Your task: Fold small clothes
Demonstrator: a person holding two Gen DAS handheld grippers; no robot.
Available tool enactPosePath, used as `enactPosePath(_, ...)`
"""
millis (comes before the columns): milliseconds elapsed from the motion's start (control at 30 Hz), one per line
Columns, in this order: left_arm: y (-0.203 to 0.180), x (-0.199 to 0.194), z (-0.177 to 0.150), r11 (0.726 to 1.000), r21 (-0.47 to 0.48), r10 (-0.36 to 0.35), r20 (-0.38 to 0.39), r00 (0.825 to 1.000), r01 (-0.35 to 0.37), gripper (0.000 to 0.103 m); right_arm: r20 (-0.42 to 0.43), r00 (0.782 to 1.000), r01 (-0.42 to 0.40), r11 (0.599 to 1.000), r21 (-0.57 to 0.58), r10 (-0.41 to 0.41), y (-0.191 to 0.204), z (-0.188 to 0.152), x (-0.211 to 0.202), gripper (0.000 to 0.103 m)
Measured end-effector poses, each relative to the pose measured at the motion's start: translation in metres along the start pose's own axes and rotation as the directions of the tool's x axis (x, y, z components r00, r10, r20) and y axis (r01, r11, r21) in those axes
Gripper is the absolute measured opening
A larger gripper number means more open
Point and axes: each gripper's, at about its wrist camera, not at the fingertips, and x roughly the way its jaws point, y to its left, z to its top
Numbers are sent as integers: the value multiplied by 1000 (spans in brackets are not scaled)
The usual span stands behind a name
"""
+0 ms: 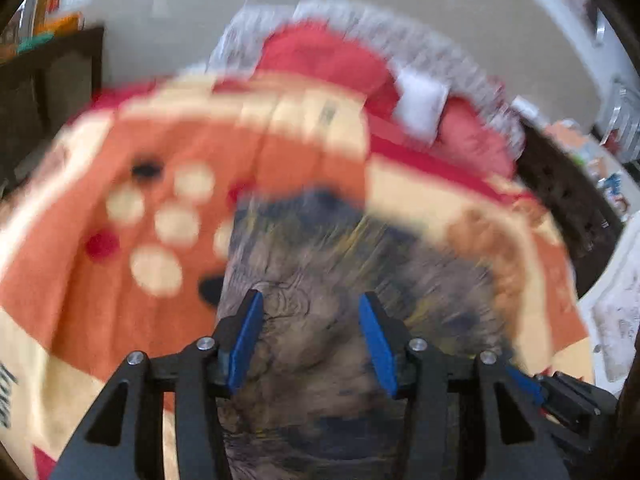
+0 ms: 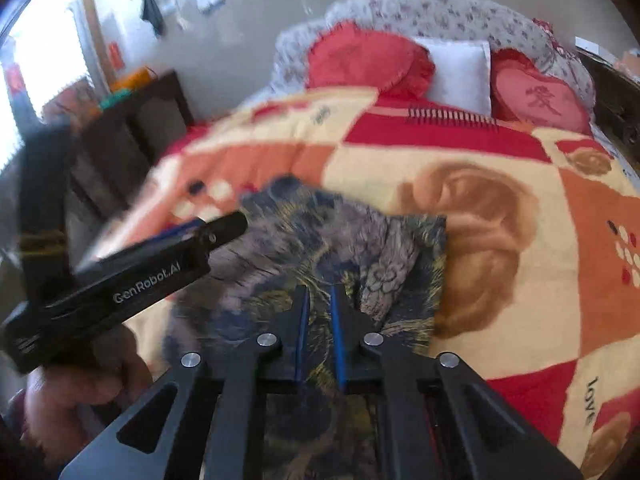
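A grey, blue and yellow patterned garment (image 2: 344,248) lies bunched on the orange, cream and red bedspread (image 2: 500,208). My left gripper (image 1: 310,308) hovers over the garment (image 1: 320,264) with its blue-padded jaws wide apart and nothing between them; the view is motion-blurred. It also shows in the right wrist view (image 2: 224,224), held over the garment's left side. My right gripper (image 2: 319,292) is low over the garment's near edge, jaws nearly closed with a narrow gap; I cannot tell whether cloth is pinched.
Two red cushions (image 2: 368,60) and a white pillow (image 2: 460,72) lie at the head of the bed against a floral headboard (image 2: 440,12). A dark wooden cabinet (image 2: 132,136) stands left of the bed. A window (image 2: 44,52) is at the far left.
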Motion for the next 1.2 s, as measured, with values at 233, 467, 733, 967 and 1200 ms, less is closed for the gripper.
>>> enactPosePath(233, -14, 17, -22, 989, 124, 79, 29, 996, -82, 57, 29, 1000, 6, 1000, -1, -6, -31, -36, 35, 5)
enactPosePath(467, -16, 19, -19, 987, 139, 76, 13, 997, -78, 69, 72, 995, 70, 996, -63, -65, -25, -42, 32, 6)
enactPosePath(733, -11, 13, 1, 997, 70, -32, -98, 995, 39, 92, 41, 999, -15, 996, 84, 12, -46, -33, -35, 17)
enactPosePath(967, -27, -108, -47, 961, 236, 121, 120, 985, -147, 103, -14, 1000, 19, 999, 49, -18, -37, -90, -129, 24)
enactPosePath(1200, -32, -162, -123, 957, 263, 162, -134, 978, -123, 103, -87, 989, 125, 985, 116, -116, -35, -133, -167, 32)
